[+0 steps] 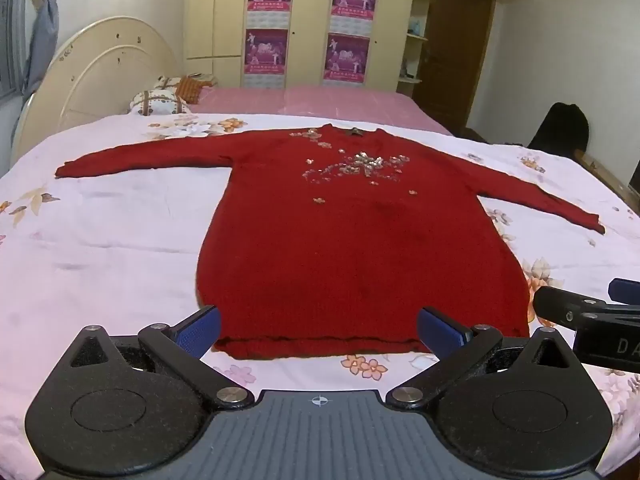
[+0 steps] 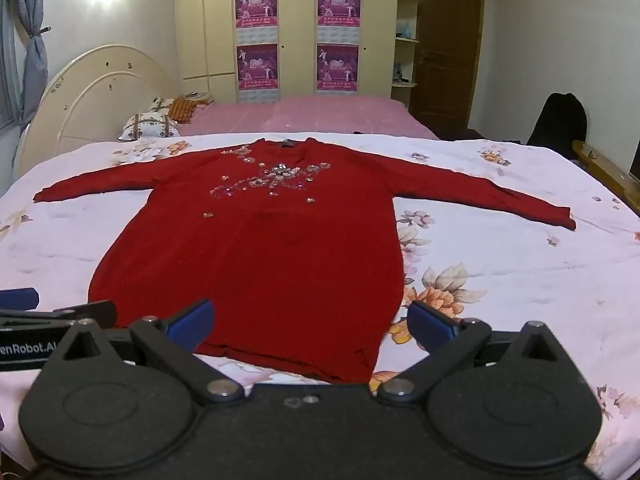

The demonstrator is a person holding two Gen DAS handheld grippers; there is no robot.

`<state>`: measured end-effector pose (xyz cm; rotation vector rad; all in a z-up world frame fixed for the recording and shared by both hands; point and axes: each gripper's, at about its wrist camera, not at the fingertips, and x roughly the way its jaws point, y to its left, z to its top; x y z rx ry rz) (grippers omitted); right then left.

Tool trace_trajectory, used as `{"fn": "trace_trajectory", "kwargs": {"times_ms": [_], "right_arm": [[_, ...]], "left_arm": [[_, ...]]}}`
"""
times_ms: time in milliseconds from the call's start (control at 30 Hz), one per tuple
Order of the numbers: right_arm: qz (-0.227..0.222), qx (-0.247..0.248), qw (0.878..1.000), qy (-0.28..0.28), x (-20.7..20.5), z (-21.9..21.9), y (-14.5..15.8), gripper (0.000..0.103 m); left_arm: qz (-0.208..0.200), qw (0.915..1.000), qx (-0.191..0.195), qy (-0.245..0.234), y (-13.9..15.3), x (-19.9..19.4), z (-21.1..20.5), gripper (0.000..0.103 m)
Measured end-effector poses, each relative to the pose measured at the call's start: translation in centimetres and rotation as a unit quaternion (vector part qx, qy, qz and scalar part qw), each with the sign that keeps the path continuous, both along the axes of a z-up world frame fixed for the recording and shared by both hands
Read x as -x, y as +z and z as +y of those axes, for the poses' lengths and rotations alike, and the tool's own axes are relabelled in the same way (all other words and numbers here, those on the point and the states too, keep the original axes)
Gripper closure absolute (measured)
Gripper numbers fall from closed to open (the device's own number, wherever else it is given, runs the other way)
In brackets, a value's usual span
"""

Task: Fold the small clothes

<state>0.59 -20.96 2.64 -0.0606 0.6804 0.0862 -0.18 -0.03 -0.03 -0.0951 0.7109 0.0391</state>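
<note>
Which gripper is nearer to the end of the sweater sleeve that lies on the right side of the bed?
Right. The right gripper hovers at the hem near the red sweater's right corner, on that cuff's side; the left gripper hovers farther left along the hem.

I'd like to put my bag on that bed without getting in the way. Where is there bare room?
Bare quilt lies below each sleeve: left of the sweater body under the left sleeve, and on the right below the right sleeve. The pink sheet beyond the collar is also bare. The near hem is crowded: both hand-held grippers hover there.
</note>
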Motion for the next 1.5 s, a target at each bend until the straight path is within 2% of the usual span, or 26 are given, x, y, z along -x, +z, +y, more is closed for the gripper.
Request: {"fn": "trace_trajectory", "kwargs": {"times_ms": [33,133,1500], "right_arm": [[0.001,0.001,1.0,-0.001,0.0,0.0,0.0,0.001],[0.001,-0.001,1.0,0.0,0.1,0.0,0.0,0.001],[-0.002,0.004,1.0,-0.005,-0.2,0.2,0.0,0.001]], "left_arm": [[0.007,0.9999,-0.011,-0.002,-0.1,-0.2,-0.6,0.0],[-0.003,1.0,0.006,-0.001,-0.3,0.3,0.2,0.0],[0.006,1.0,0.003,-0.002,-0.5,-0.7,0.1,0.0]]}}
